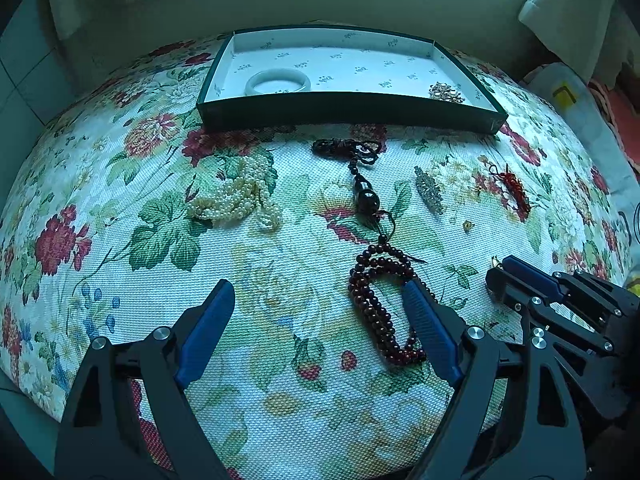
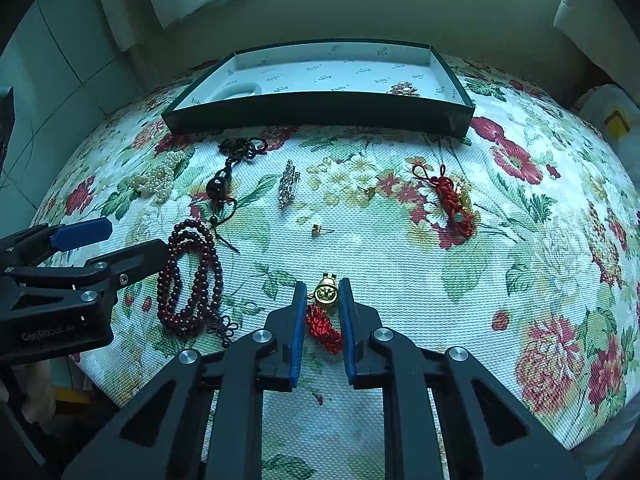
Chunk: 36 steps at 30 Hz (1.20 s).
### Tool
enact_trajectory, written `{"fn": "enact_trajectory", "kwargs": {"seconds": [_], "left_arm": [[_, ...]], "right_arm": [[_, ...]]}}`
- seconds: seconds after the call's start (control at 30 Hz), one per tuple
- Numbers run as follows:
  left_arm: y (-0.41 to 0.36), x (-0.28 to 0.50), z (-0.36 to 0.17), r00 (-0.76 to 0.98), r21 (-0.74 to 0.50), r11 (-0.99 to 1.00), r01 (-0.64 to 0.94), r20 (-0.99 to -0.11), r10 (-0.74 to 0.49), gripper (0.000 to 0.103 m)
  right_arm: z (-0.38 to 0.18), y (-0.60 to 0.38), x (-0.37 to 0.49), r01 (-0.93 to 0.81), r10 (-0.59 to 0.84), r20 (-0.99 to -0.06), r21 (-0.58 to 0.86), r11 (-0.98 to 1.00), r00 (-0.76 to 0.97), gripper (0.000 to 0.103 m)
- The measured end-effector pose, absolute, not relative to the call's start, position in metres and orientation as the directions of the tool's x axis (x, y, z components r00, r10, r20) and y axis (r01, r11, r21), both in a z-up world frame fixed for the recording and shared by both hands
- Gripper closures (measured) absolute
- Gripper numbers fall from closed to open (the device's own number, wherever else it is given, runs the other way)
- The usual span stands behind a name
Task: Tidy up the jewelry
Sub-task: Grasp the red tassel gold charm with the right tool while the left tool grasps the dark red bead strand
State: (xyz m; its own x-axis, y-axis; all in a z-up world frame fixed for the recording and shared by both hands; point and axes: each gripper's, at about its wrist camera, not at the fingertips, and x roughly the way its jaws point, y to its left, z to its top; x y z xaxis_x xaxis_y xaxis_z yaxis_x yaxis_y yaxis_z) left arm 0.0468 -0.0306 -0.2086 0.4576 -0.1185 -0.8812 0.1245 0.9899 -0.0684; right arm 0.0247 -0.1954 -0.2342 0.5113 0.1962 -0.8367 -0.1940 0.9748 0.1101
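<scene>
Jewelry's spread over the floral cloth (image 1: 280, 360) w/ the green tray (image 2: 320, 110) at the far edge; going L to R as I see it. Pearls (image 1: 240, 196) far left: heaped strands, light, slippery, I'd scoop the bunch at its thick middle, not pinch one strand. Next the dark bead string (image 1: 376, 304) w/ its big round bead (image 2: 217, 187) and knotted cord: limp, prob heavier than the rest, will dangle and swing, so grab across the doubled loops. My left claw (image 1: 320, 320) hangs over that loop, jaws wide, nothing in them; its right finger looks just at the beads but I can't tell if it touches. Silver brooch (image 2: 289, 184) mid-table: stiff, thin, lies flat, prob has a pin, so take it across the narrow width. Two small gold studs (image 2: 320, 230) nearby, tiny and hard to pinch off woven cloth. Right claw (image 2: 323, 308) is nearly closed around the gold charm (image 2: 326, 292) on its red braid (image 2: 322, 326); the blue pads sit v close on both sides, charm at the tips, braid running back btwn them. Pads appear to be on it, so I'd call it gripped. Charm looks hard, smooth, rounded: could squirt out, whereas the braid is soft and grippy, a safer hold. Further R a second red knot piece (image 2: 450, 204) lies loose. In the tray already: a pale bangle (image 1: 278, 80) left, prob brittle, and a gold cluster (image 1: 446, 92) right.
</scene>
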Motion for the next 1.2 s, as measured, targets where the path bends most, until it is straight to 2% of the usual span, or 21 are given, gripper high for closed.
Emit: {"fn": "enact_trajectory", "kwargs": {"seconds": [0.33, 0.37, 0.47, 0.63, 0.7, 0.97, 1.03, 1.2], "left_arm": [[-0.052, 0.050, -0.212, 0.442, -0.078, 0.986, 0.147, -0.887, -0.136, 0.019], [-0.055, 0.050, -0.214, 0.442, -0.077, 0.986, 0.150, -0.887, -0.136, 0.027], [-0.062, 0.052, -0.222, 0.419, -0.073, 0.985, 0.159, -0.898, -0.134, 0.037], [-0.064, 0.052, -0.224, 0.413, -0.091, 0.982, 0.166, -0.898, -0.153, 0.039], [-0.064, 0.051, -0.223, 0.413, -0.096, 0.981, 0.171, -0.896, -0.160, 0.044], [-0.064, 0.047, -0.222, 0.408, -0.124, 0.971, 0.205, -0.891, -0.200, 0.080], [-0.061, 0.047, -0.223, 0.398, -0.165, 0.963, 0.214, -0.886, -0.240, 0.090], [-0.056, 0.046, -0.222, 0.396, -0.190, 0.960, 0.206, -0.881, -0.259, 0.091]], "right_arm": [[-0.228, -0.214, 0.023, -0.164, 0.191, -0.826, 0.121, 0.979, 0.530, 0.087], [-0.228, -0.215, 0.023, -0.161, 0.192, -0.825, 0.124, 0.979, 0.531, 0.087], [-0.227, -0.218, 0.023, -0.153, 0.196, -0.822, 0.134, 0.979, 0.535, 0.087], [-0.225, -0.220, 0.023, -0.150, 0.205, -0.816, 0.147, 0.978, 0.541, 0.087], [-0.226, -0.220, 0.024, -0.150, 0.207, -0.817, 0.149, 0.977, 0.539, 0.087], [-0.226, -0.219, 0.023, -0.149, 0.211, -0.815, 0.154, 0.977, 0.539, 0.087], [-0.226, -0.220, 0.023, -0.147, 0.210, -0.815, 0.154, 0.977, 0.540, 0.087], [-0.226, -0.220, 0.023, -0.146, 0.210, -0.815, 0.155, 0.977, 0.540, 0.087]]}}
